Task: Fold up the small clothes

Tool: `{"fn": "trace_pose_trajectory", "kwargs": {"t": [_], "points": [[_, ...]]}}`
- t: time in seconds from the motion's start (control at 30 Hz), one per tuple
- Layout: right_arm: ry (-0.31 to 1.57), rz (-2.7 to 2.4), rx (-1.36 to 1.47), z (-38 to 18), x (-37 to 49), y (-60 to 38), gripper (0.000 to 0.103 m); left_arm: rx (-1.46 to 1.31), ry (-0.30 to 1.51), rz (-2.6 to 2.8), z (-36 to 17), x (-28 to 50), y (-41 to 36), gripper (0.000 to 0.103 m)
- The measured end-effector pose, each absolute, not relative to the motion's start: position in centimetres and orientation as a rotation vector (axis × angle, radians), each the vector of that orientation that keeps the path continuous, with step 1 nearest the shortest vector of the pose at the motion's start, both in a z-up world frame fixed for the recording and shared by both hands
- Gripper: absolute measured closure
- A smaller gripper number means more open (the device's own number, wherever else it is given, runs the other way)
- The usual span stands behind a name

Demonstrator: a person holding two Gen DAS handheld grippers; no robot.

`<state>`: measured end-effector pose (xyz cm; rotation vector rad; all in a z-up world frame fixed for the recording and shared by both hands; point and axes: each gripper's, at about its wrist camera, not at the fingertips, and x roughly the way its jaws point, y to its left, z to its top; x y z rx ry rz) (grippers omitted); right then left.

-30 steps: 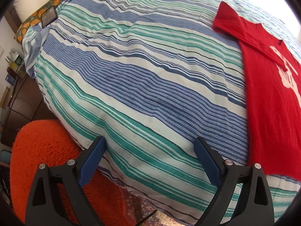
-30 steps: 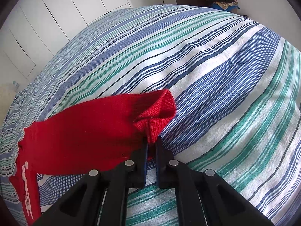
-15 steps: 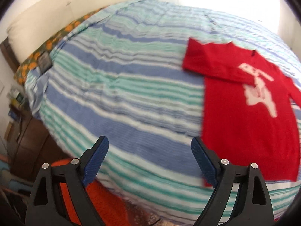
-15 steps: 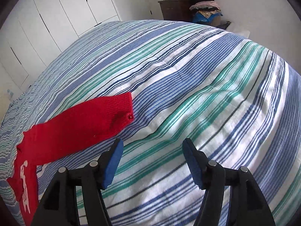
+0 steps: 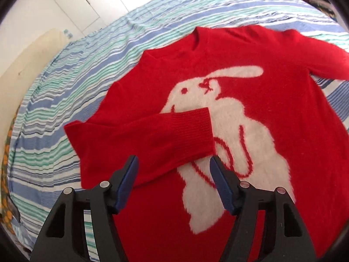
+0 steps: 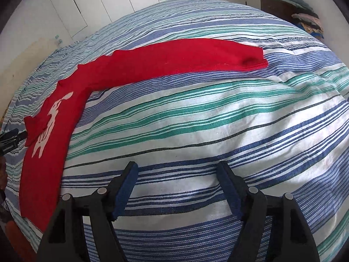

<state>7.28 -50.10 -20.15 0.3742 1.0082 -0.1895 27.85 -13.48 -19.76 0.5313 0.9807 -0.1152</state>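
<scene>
I've let go of the sleeve: my right gripper [image 6: 176, 172], spread and empty, sits back over the striped blue-green bedspread [image 6: 218, 118]. The red knit rabbit sweater [image 5: 250, 113] lies flat — my left gripper [image 5: 173, 166], jaws apart, hovers at its folded cuff [image 5: 187, 128], twelve o'clock.

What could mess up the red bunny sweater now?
The folded sleeve only rests loosely across the red sweater, so it may slip off if the cloth is tugged. The other sleeve lies stretched over the soft striped bedspread, whose rumples may wrinkle the fold.
</scene>
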Motion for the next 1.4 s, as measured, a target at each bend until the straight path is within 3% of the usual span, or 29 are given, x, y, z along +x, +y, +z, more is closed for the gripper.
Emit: {"fn": "trace_pose_trajectory", "kwargs": {"t": [0.03, 0.1, 0.13, 0.17, 0.2, 0.33, 0.47, 0.63, 0.83, 1.2, 1.3, 1.33, 1.4], "points": [[1.009, -0.189, 0.376, -20.2, 7.2, -50.2, 0.029, 0.541, 0.986, -0.101, -20.6, 28.4, -13.6, 0.034], [1.007, -0.189, 0.374, -20.3, 7.2, -50.1, 0.029, 0.555, 0.98, -0.098, -21.7, 29.0, -13.6, 0.053], [1.008, -0.19, 0.369, -20.3, 7.4, -50.0, 0.029, 0.547, 0.983, -0.106, -22.0, 29.3, -13.3, 0.087], [1.01, -0.192, 0.361, -20.3, 7.4, -49.9, 0.029, 0.526, 0.995, -0.099, -22.0, 29.7, -13.1, 0.1], [1.012, -0.193, 0.349, -20.3, 7.5, -49.7, 0.028, 0.477, 0.987, -0.086, -21.4, 30.1, -12.3, 0.1], [1.023, -0.192, 0.283, -20.6, 7.9, -48.7, 0.021, 0.134, 0.904, -0.001, -15.0, 31.3, -4.2, 0.101], [1.028, -0.193, 0.241, -20.9, 8.3, -48.0, 0.017, -0.206, 0.842, 0.181, -9.6, 31.5, 11.0, 0.101], [1.027, -0.195, 0.223, -21.3, 8.4, -47.8, 0.013, -0.364, 0.886, 0.519, -11.7, 29.6, 26.9, 0.101], [1.031, -0.202, 0.166, -21.9, 9.2, -46.8, 0.007, -0.38, 0.977, 0.573, -17.3, 29.0, 29.3, 0.101], [1.023, -0.209, 0.152, -22.1, 9.2, -46.7, 0.005, -0.495, 1.041, 0.613, -22.7, 26.1, 30.1, 0.1], [1.023, -0.21, 0.152, -22.2, 9.2, -46.7, 0.005, -0.444, 1.064, 0.618, -23.0, 26.7, 29.7, 0.094], [1.023, -0.21, 0.151, -22.2, 9.2, -46.7, 0.005, -0.412, 1.072, 0.616, -22.8, 26.8, 29.4, 0.088], [1.021, -0.213, 0.15, -22.2, 9.1, -46.6, 0.005, -0.336, 1.094, 0.651, -22.2, 26.6, 28.9, 0.05]]}}
